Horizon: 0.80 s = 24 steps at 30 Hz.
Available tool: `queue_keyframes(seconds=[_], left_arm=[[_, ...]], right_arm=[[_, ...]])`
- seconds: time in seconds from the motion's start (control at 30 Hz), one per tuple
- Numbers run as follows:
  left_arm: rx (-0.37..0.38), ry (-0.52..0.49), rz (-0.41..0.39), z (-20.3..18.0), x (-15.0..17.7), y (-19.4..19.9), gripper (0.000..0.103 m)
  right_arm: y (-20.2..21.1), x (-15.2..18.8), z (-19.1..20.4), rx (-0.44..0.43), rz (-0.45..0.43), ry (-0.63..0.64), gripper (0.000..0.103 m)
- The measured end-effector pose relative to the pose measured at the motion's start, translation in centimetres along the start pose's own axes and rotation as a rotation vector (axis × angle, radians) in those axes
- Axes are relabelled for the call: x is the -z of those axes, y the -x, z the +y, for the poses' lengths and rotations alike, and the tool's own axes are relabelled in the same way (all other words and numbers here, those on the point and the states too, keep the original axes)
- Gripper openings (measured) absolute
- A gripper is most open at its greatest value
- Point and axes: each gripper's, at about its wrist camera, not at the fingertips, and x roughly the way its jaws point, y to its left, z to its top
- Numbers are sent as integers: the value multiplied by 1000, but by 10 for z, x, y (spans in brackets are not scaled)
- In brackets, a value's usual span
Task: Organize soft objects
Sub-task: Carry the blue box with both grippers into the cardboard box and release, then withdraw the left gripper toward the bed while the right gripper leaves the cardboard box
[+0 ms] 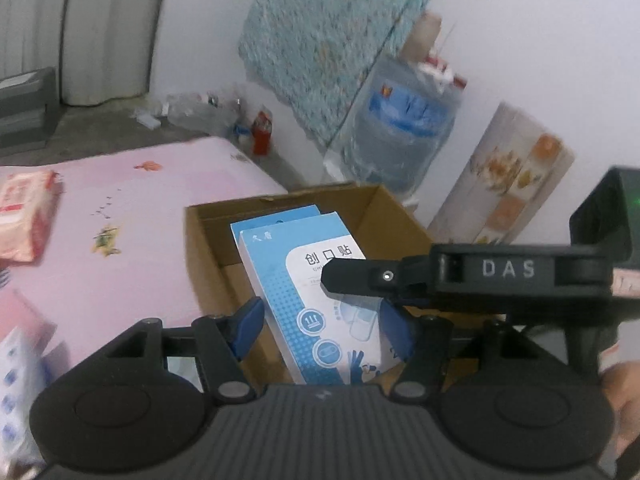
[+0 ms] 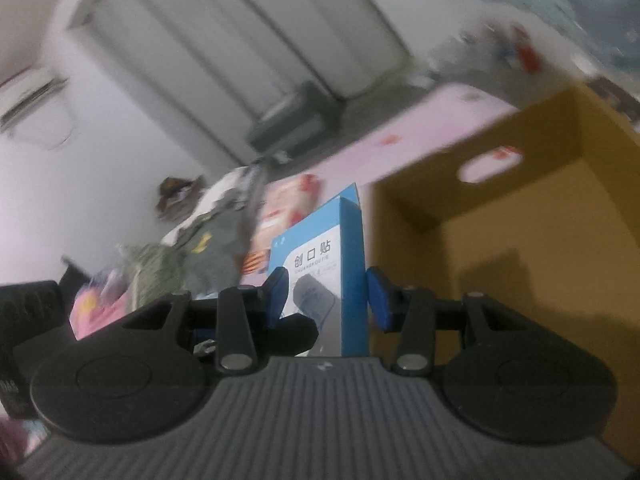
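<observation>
I have a blue plaster box in each claw, and both are at the carton (image 1: 208, 264) standing on the pink bed (image 1: 132, 216). The left claw (image 1: 324, 328) has its blue pads either side of its box (image 1: 316, 304), which leans over the carton's open top with a second blue box (image 1: 276, 220) behind it; whether the pads press I can't quite tell, since the right pad is partly behind the box. The right claw (image 2: 326, 298) is clamped on the narrow sides of its box (image 2: 320, 264), upright, just beside the carton wall with the handle slot. My read is that these are light, thin card boxes: stiff enough to hold by the edges, easy to dent if squeezed hard, and a bit slick on the printed faces, so a low, square hold on the sides suits them. The right-wrist view is badly smeared; the heap of clothes (image 2: 200, 252) and pink packs (image 2: 288, 208) behind are hard to make out. The carton floor is mostly hidden, and the other rig crosses the left view. The pack (image 1: 24, 216) at the bed's left is cut off.
</observation>
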Motion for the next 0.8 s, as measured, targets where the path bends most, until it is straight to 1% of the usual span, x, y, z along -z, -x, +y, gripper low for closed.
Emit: queue_keyframes(seconds=[0.03, 0.17, 0.23, 0.3, 0.37, 0.43, 0.6, 0.67, 0.7, 0.77, 0.8], left_arm=[[-13, -7, 20, -2, -6, -17, 64], [-63, -6, 77, 1, -14, -56, 65], [-92, -2, 100, 6, -17, -70, 66], [-102, 15, 116, 15, -15, -73, 66], [-77, 33, 104, 19, -16, -65, 67], [-57, 40, 77, 25, -16, -53, 70], [-52, 63, 27, 38, -13, -17, 75], [-64, 72, 10, 45, -8, 0, 79], [-78, 76, 5, 48, -5, 6, 80], [-107, 86, 0, 57, 5, 18, 80], [-121, 96, 0, 62, 12, 24, 80]], right_arm=[[-6, -7, -13, 11, 16, -26, 43], [-40, -26, -58, 25, 80, -114, 43], [-62, -29, -77, 31, 111, -147, 42], [-81, -33, -98, 70, 148, -168, 42], [-94, -31, -114, 108, 181, -202, 42], [-98, -31, -126, 125, 199, -220, 42], [-99, -25, -134, 181, 229, -225, 42], [-106, -19, -137, 206, 262, -239, 41], [-119, -16, -134, 215, 290, -247, 40], [-129, -6, -132, 230, 334, -259, 36], [-136, -4, -129, 240, 340, -254, 33]])
